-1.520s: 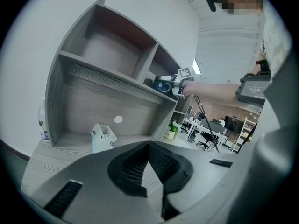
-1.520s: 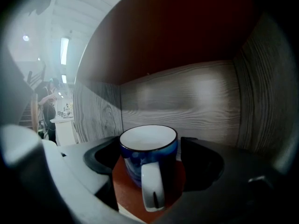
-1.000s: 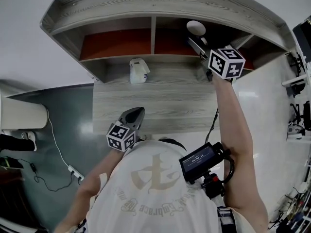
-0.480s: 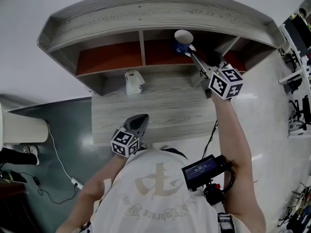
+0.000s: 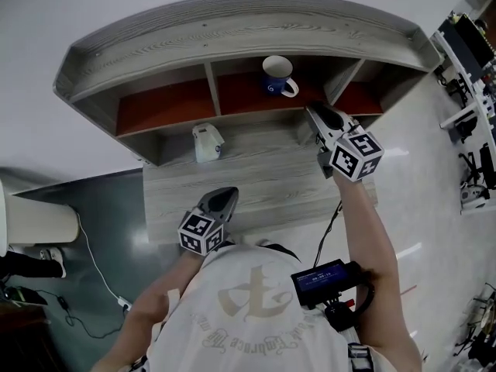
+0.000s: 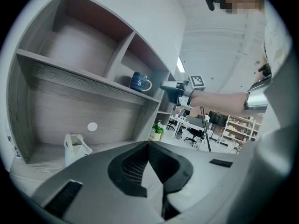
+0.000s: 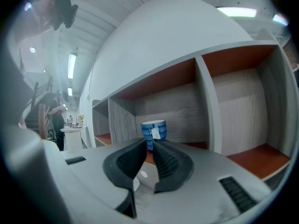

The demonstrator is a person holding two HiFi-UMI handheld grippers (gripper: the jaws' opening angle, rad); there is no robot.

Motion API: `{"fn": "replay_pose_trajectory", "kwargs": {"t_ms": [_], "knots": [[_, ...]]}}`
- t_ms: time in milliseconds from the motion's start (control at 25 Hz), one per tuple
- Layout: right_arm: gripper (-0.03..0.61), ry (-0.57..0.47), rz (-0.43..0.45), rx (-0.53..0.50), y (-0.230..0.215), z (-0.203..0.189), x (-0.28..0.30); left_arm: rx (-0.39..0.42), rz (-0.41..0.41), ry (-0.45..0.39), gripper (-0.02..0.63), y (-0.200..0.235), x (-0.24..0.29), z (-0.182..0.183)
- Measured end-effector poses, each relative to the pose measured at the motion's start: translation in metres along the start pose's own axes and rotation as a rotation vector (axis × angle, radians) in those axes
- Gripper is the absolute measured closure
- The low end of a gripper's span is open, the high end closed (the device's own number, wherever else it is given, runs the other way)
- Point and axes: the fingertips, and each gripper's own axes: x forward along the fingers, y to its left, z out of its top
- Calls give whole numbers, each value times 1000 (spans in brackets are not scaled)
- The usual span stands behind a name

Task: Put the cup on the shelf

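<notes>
cup (image 5: 276, 77): blue, white inside, upright | place: middle compartment, red-brown floor | shelf (image 5: 232, 23): grey wood-grain

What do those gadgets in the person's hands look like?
Grey plastic left tongs and right tongs, each with black ribbed pads and a white cube of black square markers. The right, closing empty, trails a thin black cable. The person wears a white short-sleeved T-shirt and a black screen unit on that forearm.

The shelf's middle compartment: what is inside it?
A blue cup stands upright on the compartment's red-brown floor. Nothing else shows inside, but the shelf top covers the back part in the head view.
</notes>
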Motion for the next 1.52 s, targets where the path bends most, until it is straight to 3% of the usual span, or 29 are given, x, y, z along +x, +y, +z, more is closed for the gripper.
{"fn": "replay_pose_trajectory", "kwargs": {"t_ms": [120, 800, 1200, 1520], "knots": [[572, -1, 5, 18, 1, -10, -12, 4, 2, -6, 612, 0, 1, 5], [575, 55, 173, 33, 45, -90, -73, 33, -6, -82, 613, -15, 6, 52], [575, 77, 182, 91, 54, -120, -102, 31, 3, -86, 612, -24, 6, 55], [575, 66, 182, 95, 54, -120, -114, 36, 15, -76, 612, -27, 7, 50]]}}
